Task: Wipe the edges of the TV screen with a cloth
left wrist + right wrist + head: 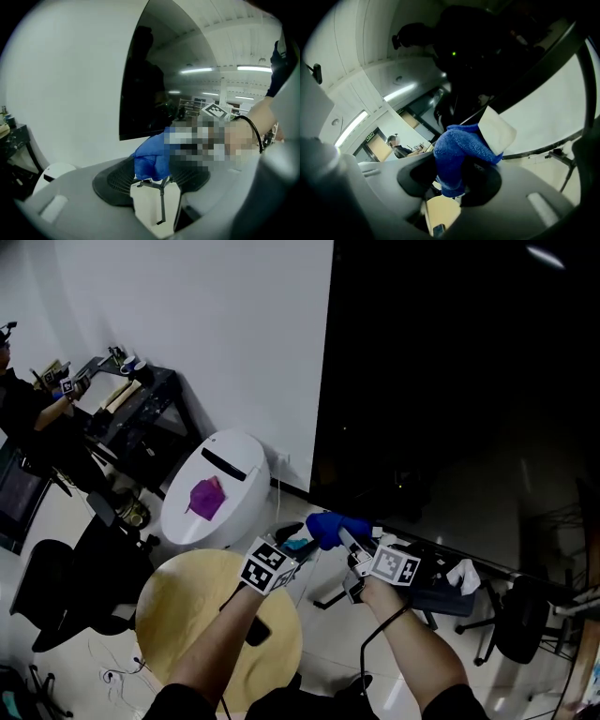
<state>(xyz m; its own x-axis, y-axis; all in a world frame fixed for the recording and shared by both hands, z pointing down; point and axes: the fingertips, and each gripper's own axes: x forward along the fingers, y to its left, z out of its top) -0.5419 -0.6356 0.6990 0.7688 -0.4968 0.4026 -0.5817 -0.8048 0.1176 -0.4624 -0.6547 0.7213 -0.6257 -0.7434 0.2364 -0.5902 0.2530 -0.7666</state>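
Observation:
The large black TV screen [450, 381] fills the right of the head view, and its left edge meets the white wall. A blue cloth [330, 526] hangs in front of the screen's lower left corner. My right gripper [349, 542] is shut on the blue cloth [457, 157], whose white tag [497, 131] sticks up. My left gripper [298, 547] sits close beside it on the left. In the left gripper view the cloth [152, 159] bunches at the gap between the left gripper's [154, 180] spread jaws, and neither pad visibly presses on it.
A white rounded bin [220, 488] with a purple rag on top stands by the wall. A round wooden table [187, 615] is below my arms. A person [23, 399] works at a black desk [141, 404] far left. Office chairs [520, 624] stand on both sides.

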